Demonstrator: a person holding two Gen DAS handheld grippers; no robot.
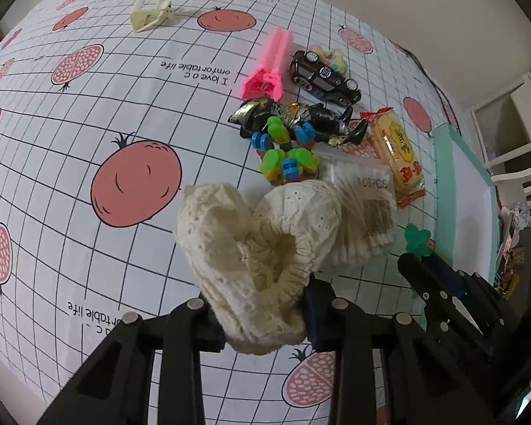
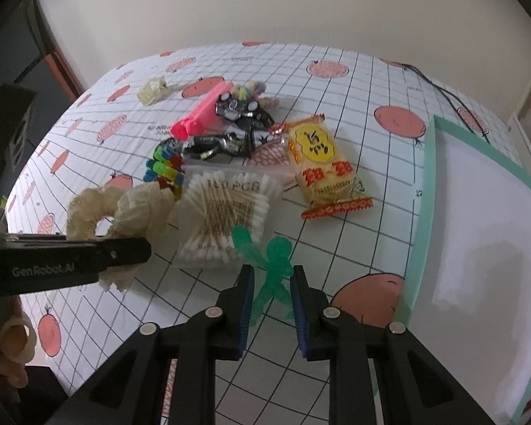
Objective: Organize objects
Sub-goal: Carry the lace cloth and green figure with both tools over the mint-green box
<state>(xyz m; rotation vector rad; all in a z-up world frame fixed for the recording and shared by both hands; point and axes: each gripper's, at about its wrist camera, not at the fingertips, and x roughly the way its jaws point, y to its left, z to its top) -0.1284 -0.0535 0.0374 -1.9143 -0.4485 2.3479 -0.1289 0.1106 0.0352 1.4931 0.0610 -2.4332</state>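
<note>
With left gripper [image 1: 263, 313] clamped on the cream lace scrunchie [image 1: 251, 244] just near of the cotton swab bag [image 2: 226, 219], and right gripper [image 2: 272, 304] parted around the green figure [image 2: 270, 262], best to close low on the flat body, then lift toward the right-hand mint tray [image 2: 423, 212].

Black left gripper [image 1: 265, 313], blue pads, silver screws, "GenRobot.AI" lettering

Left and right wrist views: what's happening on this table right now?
A person is sorting clutter on the pomegranate-print tablecloth with two handheld grippers. The left gripper is clamped on a cream eyelet-lace fabric piece. The right gripper is open around a translucent green plastic figure, not yet closed. A mint-rimmed white tray sits to the right; the remaining pile, including a cotton swab bag, lies untouched.
</note>
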